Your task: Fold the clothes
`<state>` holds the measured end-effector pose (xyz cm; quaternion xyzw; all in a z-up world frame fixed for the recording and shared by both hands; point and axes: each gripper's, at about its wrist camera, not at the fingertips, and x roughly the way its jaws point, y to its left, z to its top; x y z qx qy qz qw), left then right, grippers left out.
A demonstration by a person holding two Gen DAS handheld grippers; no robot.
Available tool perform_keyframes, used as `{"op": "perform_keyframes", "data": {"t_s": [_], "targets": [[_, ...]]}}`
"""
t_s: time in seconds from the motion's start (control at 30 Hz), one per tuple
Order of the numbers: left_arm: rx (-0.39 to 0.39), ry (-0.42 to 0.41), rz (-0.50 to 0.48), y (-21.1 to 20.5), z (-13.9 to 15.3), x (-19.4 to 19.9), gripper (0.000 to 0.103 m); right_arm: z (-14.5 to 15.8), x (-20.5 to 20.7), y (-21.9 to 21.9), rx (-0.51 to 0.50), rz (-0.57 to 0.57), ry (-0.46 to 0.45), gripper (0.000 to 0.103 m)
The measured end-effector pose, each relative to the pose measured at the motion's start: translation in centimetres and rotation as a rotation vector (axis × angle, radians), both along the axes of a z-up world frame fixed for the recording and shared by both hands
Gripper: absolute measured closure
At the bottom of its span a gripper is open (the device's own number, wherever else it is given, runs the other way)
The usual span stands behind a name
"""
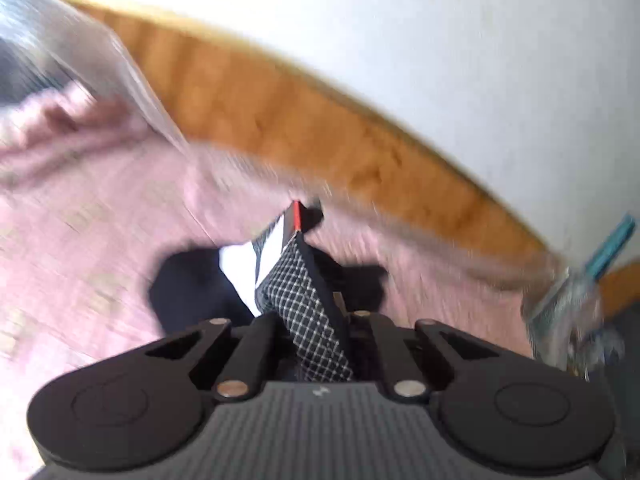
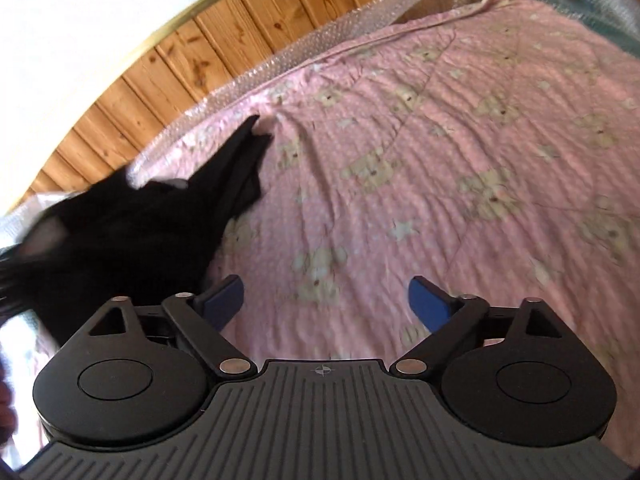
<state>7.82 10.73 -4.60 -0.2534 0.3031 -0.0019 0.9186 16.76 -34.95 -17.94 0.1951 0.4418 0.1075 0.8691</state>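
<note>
- Lying on the pink bed cover (image 2: 440, 152), the black garment (image 2: 132, 232) spreads at the left of the right wrist view, one pointed end reaching up and away toward the wood panelling (image 2: 168, 60).
- Its long axis runs, as far as the view shows, from lower left to upper right, slanting across the line of the right claw's fingers.
- The right claw (image 2: 326, 300) stands wide open with nothing between its blue pads (image 2: 224, 296); the cloth lies to its left and slightly ahead, the left pad just beside the black edge.
- The left claw (image 1: 304, 240) is closed, its fingers meeting at the tip; black cloth (image 1: 192, 284) shows to either side beneath them, but motion blur keeps me from telling whether any is pinched.
- Judging by both views, the left claw is on or over the garment, while the right must swing leftward to reach it.
- How far the folding has gone is unclear: the garment looks bunched rather than neatly squared, which suits a fold under way or one being reworked.
- Bubble wrap (image 2: 256, 76) lines the far edge of the bed.
</note>
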Motion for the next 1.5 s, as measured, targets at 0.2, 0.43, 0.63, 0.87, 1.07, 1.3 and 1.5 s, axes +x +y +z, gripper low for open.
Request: {"op": "perform_keyframes", "data": {"t_s": [0.2, 0.43, 0.63, 0.87, 1.07, 1.3, 1.5], "targets": [[0.071, -0.090, 0.253, 8.5, 8.3, -10.5, 0.096, -2.4, 10.8, 4.6, 0.246, 0.252, 0.063, 0.005], [0.103, -0.134, 0.515, 9.6, 10.6, -17.5, 0.096, -6.5, 15.0, 14.0, 0.255, 0.257, 0.127, 0.006], [0.066, -0.172, 0.597, 11.7, 11.1, -19.7, 0.096, -5.0, 17.1, 13.8, 0.331, 0.126, 0.076, 0.008], [0.077, -0.298, 0.618, 12.6, 13.9, -21.8, 0.096, -4.3, 19.2, 13.2, 0.301, 0.058, 0.007, 0.011], [0.084, -0.330, 0.630, 12.9, 14.9, -21.9, 0.096, -6.6, 23.8, 15.3, 0.272, 0.134, 0.044, 0.019], [0.111, -0.396, 0.532, 16.6, 18.2, -16.1, 0.096, -2.7, 29.2, 16.5, 0.229, 0.175, -0.029, 0.103], [0.129, -0.685, 0.379, 18.0, 26.5, -14.1, 0.096, 13.0, 27.6, 5.2, 0.334, -0.006, -0.365, 0.103]]}}
